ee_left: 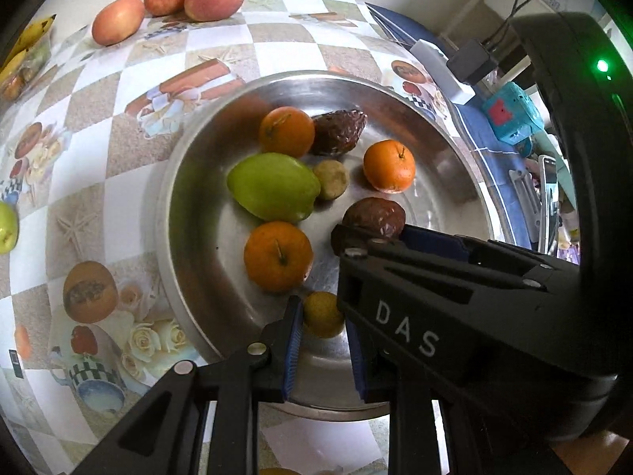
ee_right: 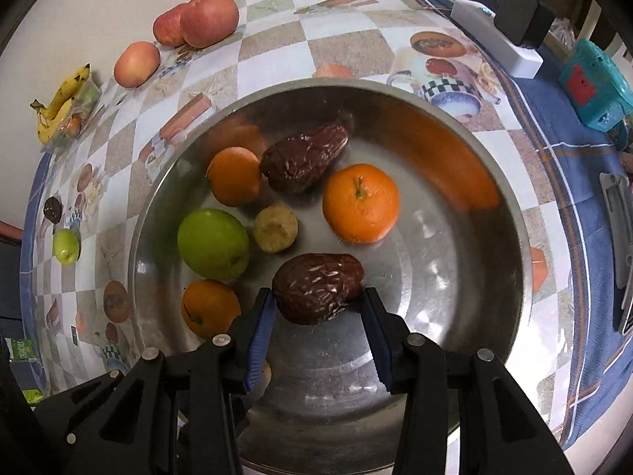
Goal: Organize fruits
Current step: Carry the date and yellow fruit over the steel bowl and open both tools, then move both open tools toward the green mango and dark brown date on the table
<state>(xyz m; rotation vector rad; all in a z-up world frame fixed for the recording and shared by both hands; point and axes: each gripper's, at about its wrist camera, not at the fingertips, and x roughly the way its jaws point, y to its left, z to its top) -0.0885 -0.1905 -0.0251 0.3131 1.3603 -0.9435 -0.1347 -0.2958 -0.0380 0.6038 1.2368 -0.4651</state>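
A steel basin (ee_right: 510, 213) is seen on the checked tablecloth (ee_right: 277, 55), holding three oranges, a green fruit (ee_right: 213, 244), two dark wrinkled avocados, and small yellowish fruits.

Right gripper (ee_right: 318, 330): jaws are spread wide and set either side of the near avocado (ee_right: 318, 287). The right pad appears to touch or nearly touch the skin; the left pad stands just beside it. No grip is judged to be made yet.

Left gripper (ee_left: 322, 350): jaws are narrowed around a small yellow fruit (ee_left: 322, 314) at the near basin wall. Whether the pads actually press on it cannot be told; the fruit sits at the fingertips, partly hidden by the right gripper's body.

Outside the basin: three apples (ee_right: 198, 19) at the far edge, bananas (ee_right: 59, 103) and a small green fruit (ee_right: 66, 245) on the left.

Handling judgement, near avocado: skin is wrinkled and dark, so the flesh is probably overripe and soft; bruising under hard closure is likely. Weight is judged moderate. Hold is best taken across the widest part of the body, not the tapered neck, with gentle closure. The basin floor is smooth, so the fruit may roll or slide if pushed by one pad first.

Small yellow fruit: light, round, likely to slip out of the tips.
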